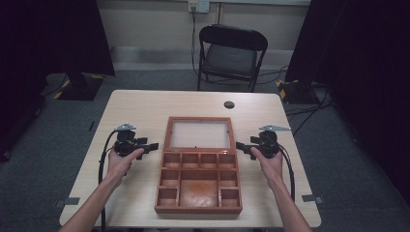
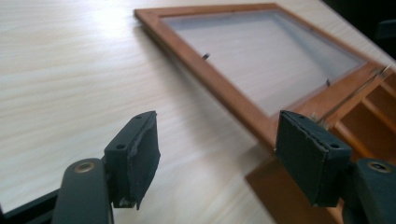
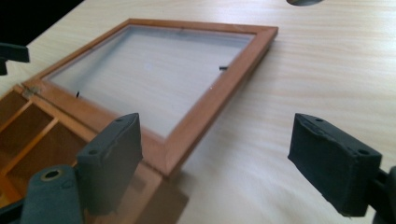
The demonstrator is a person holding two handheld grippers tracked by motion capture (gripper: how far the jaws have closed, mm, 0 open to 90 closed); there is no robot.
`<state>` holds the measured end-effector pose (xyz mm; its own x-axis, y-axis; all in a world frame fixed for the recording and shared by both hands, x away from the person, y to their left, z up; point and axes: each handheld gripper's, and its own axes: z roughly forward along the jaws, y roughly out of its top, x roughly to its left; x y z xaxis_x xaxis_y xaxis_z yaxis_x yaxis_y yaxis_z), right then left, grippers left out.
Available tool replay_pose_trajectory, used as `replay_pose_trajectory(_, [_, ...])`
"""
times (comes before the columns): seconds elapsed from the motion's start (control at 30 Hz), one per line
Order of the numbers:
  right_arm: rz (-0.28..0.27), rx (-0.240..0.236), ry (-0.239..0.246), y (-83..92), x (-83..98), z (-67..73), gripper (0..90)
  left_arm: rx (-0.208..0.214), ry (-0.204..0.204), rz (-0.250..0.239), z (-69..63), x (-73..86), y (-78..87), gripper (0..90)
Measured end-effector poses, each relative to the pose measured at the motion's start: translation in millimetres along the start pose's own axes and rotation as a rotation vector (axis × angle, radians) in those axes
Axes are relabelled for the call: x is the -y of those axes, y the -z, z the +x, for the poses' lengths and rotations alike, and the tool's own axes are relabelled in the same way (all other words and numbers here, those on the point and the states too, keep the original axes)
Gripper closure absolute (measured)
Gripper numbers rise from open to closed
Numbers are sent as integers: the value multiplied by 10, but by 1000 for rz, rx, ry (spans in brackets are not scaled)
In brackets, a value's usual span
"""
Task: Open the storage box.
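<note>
A wooden box (image 1: 198, 181) with several compartments lies open in the middle of the table. Its glass-paned lid (image 1: 198, 133) is folded back flat on the tabletop behind it; the lid's frame (image 2: 219, 88) (image 3: 219, 88) shows close up in both gripper views. My left gripper (image 1: 153, 145) hovers just left of the hinge line, jaws open, nothing between them (image 2: 215, 158). My right gripper (image 1: 239, 146) hovers just right of the hinge line, also open and empty (image 3: 217, 163). Both point inward at the box.
The light wooden table (image 1: 140, 108) has a round cable hole (image 1: 229, 104) at the back. A black folding chair (image 1: 231, 55) stands behind the table. Cables trail from both grippers over the table's sides. Dark curtains flank the room.
</note>
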<state>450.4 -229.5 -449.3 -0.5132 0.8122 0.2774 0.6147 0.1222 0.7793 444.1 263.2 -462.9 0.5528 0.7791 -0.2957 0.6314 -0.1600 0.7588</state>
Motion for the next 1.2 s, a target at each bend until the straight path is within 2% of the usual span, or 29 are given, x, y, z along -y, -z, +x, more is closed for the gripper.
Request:
replay_pose_trajectory(0.07, [4, 11, 2, 86, 43, 2, 159, -28, -9, 12, 14, 46, 78, 278])
replay_pose_trajectory(0.17, [8, 43, 14, 224, 124, 6, 163, -46, -19, 21, 28, 111, 195, 264])
replay_pose_trajectory(0.23, [6, 50, 24, 318, 189, 10, 171, -16, -30, 24, 36, 155, 272, 225])
replay_pose_trajectory(0.33, [33, 69, 46, 433, 298, 37, 171, -39, -33, 32, 22, 198, 350, 228])
replay_pose_trajectory(0.4, [47, 87, 58, 495, 382, 47, 171, -78, -68, 53, 8, 270, 424, 223])
replay_pose_trajectory(0.57, [96, 137, 52, 584, 605, 16, 152, -121, -96, 98, 28, 407, 472, 173])
replay_pose_trajectory(0.6, [109, 145, 48, 597, 647, 4, 153, -138, -100, 123, 36, 433, 472, 175])
replay_pose_trajectory(0.67, [119, 171, 38, 621, 734, -32, 153, -199, -118, 167, 23, 491, 464, 175])
replay_pose_trajectory(0.73, [127, 197, 18, 635, 810, -74, 152, -182, -110, 160, 35, 561, 465, 176])
replay_pose_trajectory(0.77, [135, 208, 21, 634, 835, -100, 152, -187, -109, 172, 45, 587, 463, 172])
replay_pose_trajectory(0.83, [159, 235, 26, 617, 874, -136, 152, -228, -118, 203, 65, 626, 434, 173])
replay_pose_trajectory(0.9, [153, 257, 31, 597, 912, -150, 140, -280, -113, 144, 79, 678, 397, 173])
replay_pose_trajectory(0.93, [157, 274, 52, 587, 915, -145, 140, -289, -144, 136, 96, 692, 388, 167])
replay_pose_trajectory(1.0, [160, 318, 107, 555, 942, -113, 117, -281, -154, 85, 123, 741, 357, 107])
replay_pose_trajectory(1.03, [138, 315, 115, 542, 960, -121, 101, -288, -153, 85, 133, 741, 353, 70])
replay_pose_trajectory(1.1, [106, 314, 114, 531, 993, -123, 88, -293, -145, 83, 127, 744, 349, 60])
replay_pose_trajectory(1.2, [106, 315, 114, 532, 994, -121, 89, -310, -133, 84, 117, 748, 349, 47])
